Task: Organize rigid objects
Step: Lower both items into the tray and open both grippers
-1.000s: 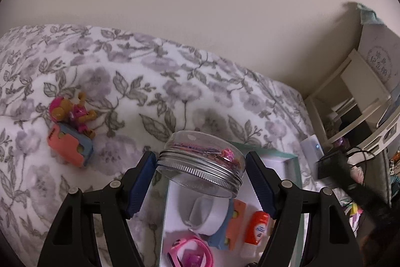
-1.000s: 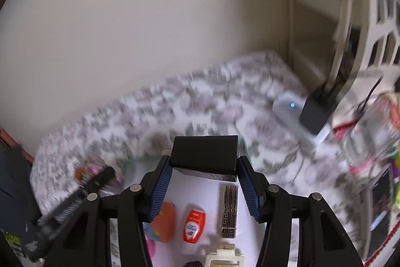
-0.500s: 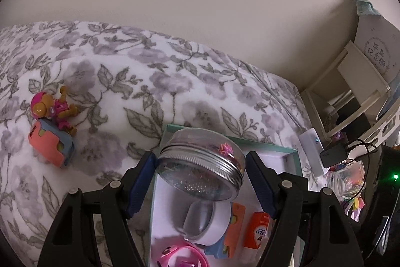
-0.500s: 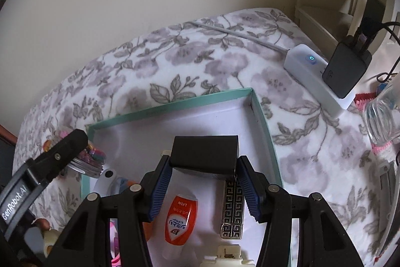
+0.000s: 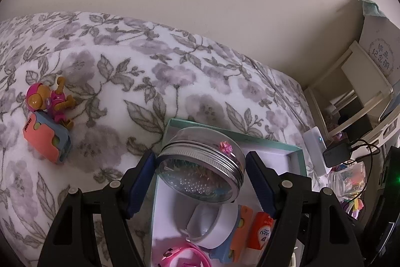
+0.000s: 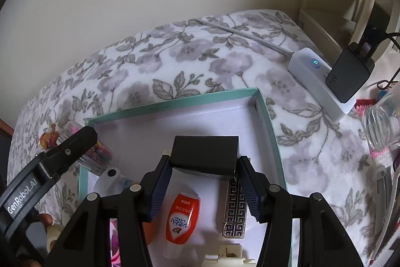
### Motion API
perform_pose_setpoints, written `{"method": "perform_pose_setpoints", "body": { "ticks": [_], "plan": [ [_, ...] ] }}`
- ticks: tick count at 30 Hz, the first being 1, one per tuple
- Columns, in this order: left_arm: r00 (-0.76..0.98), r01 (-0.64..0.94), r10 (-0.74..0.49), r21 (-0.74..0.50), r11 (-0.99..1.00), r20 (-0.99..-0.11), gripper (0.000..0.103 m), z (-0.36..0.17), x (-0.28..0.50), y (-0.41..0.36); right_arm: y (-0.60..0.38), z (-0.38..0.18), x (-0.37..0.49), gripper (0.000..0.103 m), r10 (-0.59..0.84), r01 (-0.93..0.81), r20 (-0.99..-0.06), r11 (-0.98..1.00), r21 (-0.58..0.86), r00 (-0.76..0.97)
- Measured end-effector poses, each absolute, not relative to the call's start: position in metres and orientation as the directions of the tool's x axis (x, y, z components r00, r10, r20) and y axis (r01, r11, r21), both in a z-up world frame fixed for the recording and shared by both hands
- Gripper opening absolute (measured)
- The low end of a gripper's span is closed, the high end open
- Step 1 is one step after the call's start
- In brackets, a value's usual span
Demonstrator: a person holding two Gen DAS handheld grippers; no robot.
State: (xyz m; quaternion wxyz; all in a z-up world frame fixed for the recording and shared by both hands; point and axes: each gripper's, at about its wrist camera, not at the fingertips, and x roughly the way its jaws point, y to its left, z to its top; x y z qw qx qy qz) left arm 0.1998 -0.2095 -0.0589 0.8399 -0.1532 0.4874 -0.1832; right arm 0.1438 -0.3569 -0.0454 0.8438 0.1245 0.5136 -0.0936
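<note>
Left wrist view: left gripper [image 5: 200,168] clamps a clear jar [image 5: 203,167] with metal lid, held over the near-left corner of the teal box [image 5: 298,157]. Right wrist view: right gripper [image 6: 203,175] pinches a black block [image 6: 205,152] above the box's white floor; orange tube [image 6: 182,218] beneath, patterned bar [image 6: 235,210] beside it.

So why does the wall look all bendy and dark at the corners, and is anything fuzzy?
Left wrist view: the fisheye lens curves the flowery blanket and blackens the corners; the jar in the left hand-held gripper is sharp. Right wrist view: same curving, everything crisp, with the black box in the right hand-held gripper shadowing the tray floor, soft even light.
</note>
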Motion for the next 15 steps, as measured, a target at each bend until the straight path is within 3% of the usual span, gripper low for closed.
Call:
{"method": "perform_pose_setpoints", "body": {
  "ticks": [15],
  "plan": [
    [0.413, 0.143, -0.46, -0.443, 0.885, -0.786, 0.075, -0.059, 0.202, -0.21, -0.353, -0.03, 0.145, 0.062, -0.044, 0.267, -0.877, 0.959, 0.098, 0.479]
  ]
}}
